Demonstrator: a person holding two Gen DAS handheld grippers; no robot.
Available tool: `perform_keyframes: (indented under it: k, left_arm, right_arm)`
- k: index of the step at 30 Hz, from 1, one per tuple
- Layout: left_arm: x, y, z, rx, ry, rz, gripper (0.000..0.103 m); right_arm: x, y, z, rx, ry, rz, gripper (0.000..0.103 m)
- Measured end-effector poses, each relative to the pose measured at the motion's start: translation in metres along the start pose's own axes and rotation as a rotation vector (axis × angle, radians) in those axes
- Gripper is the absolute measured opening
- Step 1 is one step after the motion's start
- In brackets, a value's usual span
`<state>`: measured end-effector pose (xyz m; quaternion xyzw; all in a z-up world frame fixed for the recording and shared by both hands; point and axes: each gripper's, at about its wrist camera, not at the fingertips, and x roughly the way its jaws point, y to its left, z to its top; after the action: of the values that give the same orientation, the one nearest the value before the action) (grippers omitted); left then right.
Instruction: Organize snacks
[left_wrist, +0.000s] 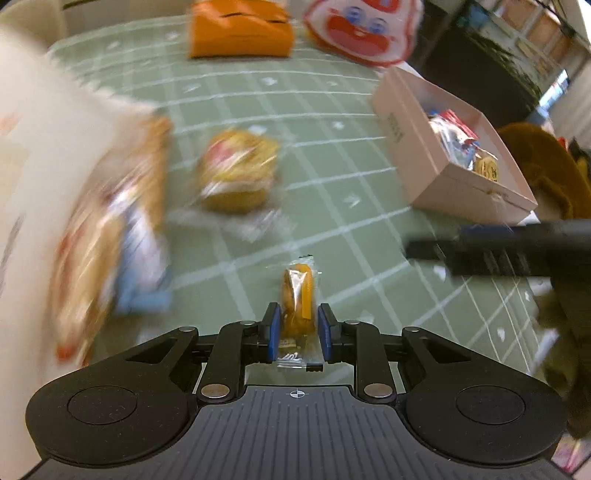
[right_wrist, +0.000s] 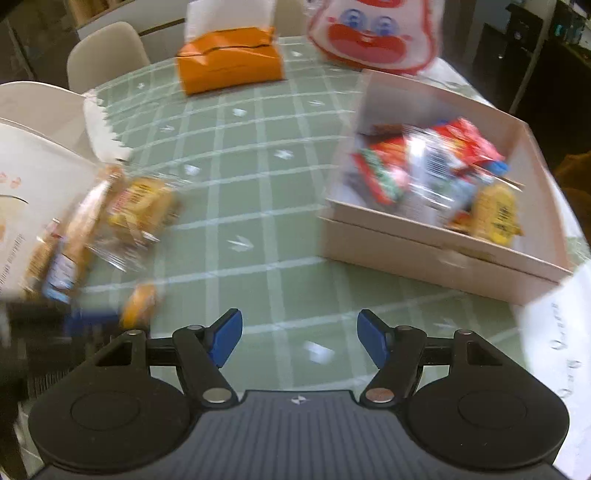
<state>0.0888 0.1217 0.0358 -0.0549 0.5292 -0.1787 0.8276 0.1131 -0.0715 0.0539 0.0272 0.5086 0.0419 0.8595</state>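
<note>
- My left gripper (left_wrist: 297, 328) has its blue pads squeezed onto a small orange snack packet (left_wrist: 298, 301). The clear wrapper sticks out past the pads at both ends, and the packet points forward, away from my wrist camera.
- My right gripper (right_wrist: 298, 338) is standing apart with nothing between its pads, just green tablecloth under it.
- From the left wrist camera the right gripper also shows as a dark blurry bar coming in from the right edge.
- The pink box (right_wrist: 443, 254) sits on the right side of the table and already has a heap of packets in it: red ones, a silvery one, and a yellow one at the near right corner.
- Loose on the green checked tablecloth (left_wrist: 332, 155): a round yellowish cake in a clear wrapper (left_wrist: 238, 170), near the middle-left, well apart from the box.
- Left of that there's a blurry pile of wrapped snacks (left_wrist: 107, 240) leaning against a pale carton (left_wrist: 48, 129). Too smeared to tell what each one is.
- At the far end of the table: an orange tissue pouch (right_wrist: 229, 59) and, just to its right, a white bag with a red-and-blue cartoon face (right_wrist: 373, 33).
- A pale chair (right_wrist: 107, 55) stands behind the table's far left corner.
- Some white paper with writing (right_wrist: 557, 354) lies at the near right edge; I can't read it.
</note>
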Motion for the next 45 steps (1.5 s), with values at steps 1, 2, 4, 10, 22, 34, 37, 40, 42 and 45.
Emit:
perform_keyframes:
  k: [1,2,4,10,22,34,37,40,42,45]
  left_arm:
    - [-0.005,0.006,-0.006,-0.021,-0.005,0.000,0.026]
    - [-0.011,0.012,-0.013,-0.039,-0.010,0.001,0.026]
    - [-0.019,0.022,-0.021,-0.064,-0.007,0.013,0.026]
    - [-0.040,0.047,-0.041,-0.098,-0.003,0.023,0.026]
    - [-0.053,0.088,-0.042,-0.160,-0.029,0.038,0.026]
    - [-0.051,0.102,-0.034,-0.175,-0.051,-0.021,0.026]
    - [-0.044,0.102,-0.035,-0.180,-0.047,-0.021,0.026]
    - [-0.044,0.104,-0.034,-0.194,-0.050,-0.025,0.026]
    - [-0.046,0.105,-0.033,-0.195,-0.050,-0.024,0.026]
    - [-0.046,0.107,-0.032,-0.194,-0.048,-0.023,0.026]
  right_arm:
    - [0.001,0.010,0.004,0.002,-0.003,0.017,0.070]
    - [0.001,0.020,0.008,0.004,-0.006,0.034,0.070]
    - [0.002,0.044,0.017,0.000,-0.011,0.059,0.070]
    - [0.005,0.117,0.041,-0.055,-0.019,0.165,0.071]
    - [0.030,0.178,0.039,-0.104,0.074,0.233,0.046]
    - [0.020,0.112,0.026,-0.132,0.001,-0.040,0.058]
    - [0.014,0.107,0.018,-0.169,-0.022,-0.113,0.070]
    - [0.011,0.111,0.014,-0.174,-0.039,-0.130,0.070]
    - [0.011,0.115,0.014,-0.149,-0.040,-0.071,0.071]
    - [0.017,0.127,0.009,-0.144,-0.028,-0.043,0.072]
